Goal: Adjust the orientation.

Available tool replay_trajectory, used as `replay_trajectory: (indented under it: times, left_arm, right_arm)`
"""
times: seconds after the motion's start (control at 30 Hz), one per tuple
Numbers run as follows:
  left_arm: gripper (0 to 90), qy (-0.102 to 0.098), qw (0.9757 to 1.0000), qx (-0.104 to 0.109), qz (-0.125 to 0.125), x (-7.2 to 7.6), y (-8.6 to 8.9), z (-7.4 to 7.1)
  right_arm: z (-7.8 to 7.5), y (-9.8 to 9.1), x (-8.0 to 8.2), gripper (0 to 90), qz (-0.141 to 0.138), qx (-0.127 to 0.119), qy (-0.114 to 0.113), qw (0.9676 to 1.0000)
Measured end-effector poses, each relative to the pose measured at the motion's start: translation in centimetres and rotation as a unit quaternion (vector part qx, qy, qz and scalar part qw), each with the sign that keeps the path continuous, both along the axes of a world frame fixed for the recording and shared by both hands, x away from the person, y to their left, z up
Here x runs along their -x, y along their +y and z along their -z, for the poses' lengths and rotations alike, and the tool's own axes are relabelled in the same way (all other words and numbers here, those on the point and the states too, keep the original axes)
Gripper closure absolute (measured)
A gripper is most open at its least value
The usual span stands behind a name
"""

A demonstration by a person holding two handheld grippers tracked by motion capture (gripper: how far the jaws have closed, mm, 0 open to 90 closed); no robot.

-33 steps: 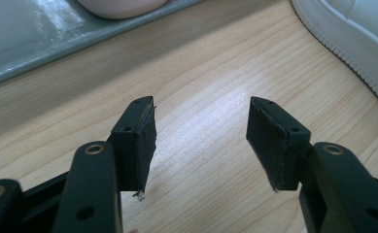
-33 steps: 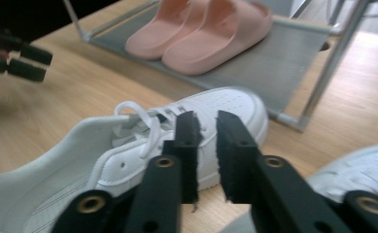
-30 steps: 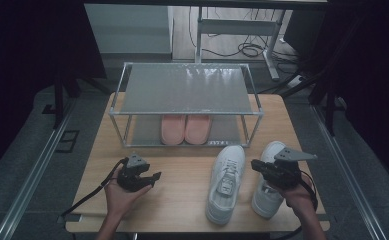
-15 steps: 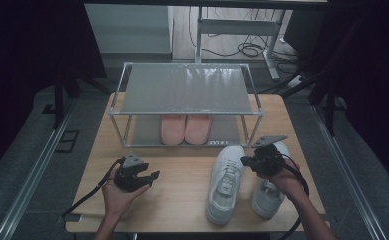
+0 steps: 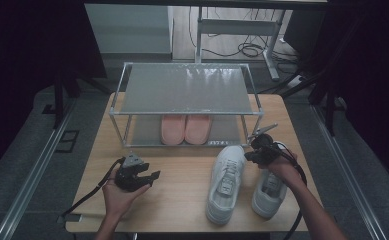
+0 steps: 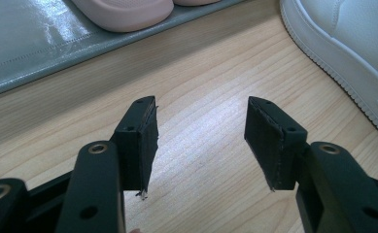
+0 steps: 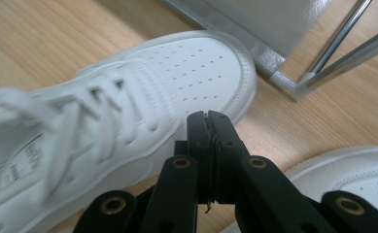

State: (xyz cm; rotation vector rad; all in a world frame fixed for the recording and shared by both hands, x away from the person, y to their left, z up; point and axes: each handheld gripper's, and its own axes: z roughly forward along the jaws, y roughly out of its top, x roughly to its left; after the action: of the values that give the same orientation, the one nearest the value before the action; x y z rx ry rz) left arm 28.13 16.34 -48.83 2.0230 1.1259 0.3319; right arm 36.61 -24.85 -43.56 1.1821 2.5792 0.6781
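Two white sneakers lie side by side on the wooden table (image 5: 182, 200), the left sneaker (image 5: 225, 182) and the right sneaker (image 5: 269, 192). My right gripper (image 5: 254, 152) hovers above the right sneaker's toe, near the gap between the pair. Its jaws are shut with nothing between them (image 7: 208, 116), and the left sneaker's toe (image 7: 186, 73) lies just ahead. The left gripper (image 5: 149, 176) rests in a hand near the table's front left. Its jaws stand open over bare wood (image 6: 201, 111).
A metal rack (image 5: 184, 87) stands at the back of the table, with pink slippers (image 5: 185, 128) on its lower shelf (image 6: 26, 43). Its front right leg (image 7: 332, 53) is close beyond the right gripper. Cables trail from both grippers.
The right gripper has moved left and slightly away from me, from over the right sneaker toward the gap between the pair. The left gripper has stayed put.
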Motion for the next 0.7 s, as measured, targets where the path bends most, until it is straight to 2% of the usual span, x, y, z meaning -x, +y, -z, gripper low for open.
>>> replay_trajectory:
  times: [0.23,0.7]
  left_arm:
    - [47.2,-0.001,1.0000,0.001,0.001,0.0,0.0,0.0]
    - [48.7,-0.001,1.0000,0.001,0.002,0.1,0.0,0.0]
  right_arm:
    - [1.1,0.8,-2.0,89.4,0.016,0.038,0.025,0.9988]
    - [2.0,1.0,-3.5,90.0,0.033,0.070,0.035,0.9964]
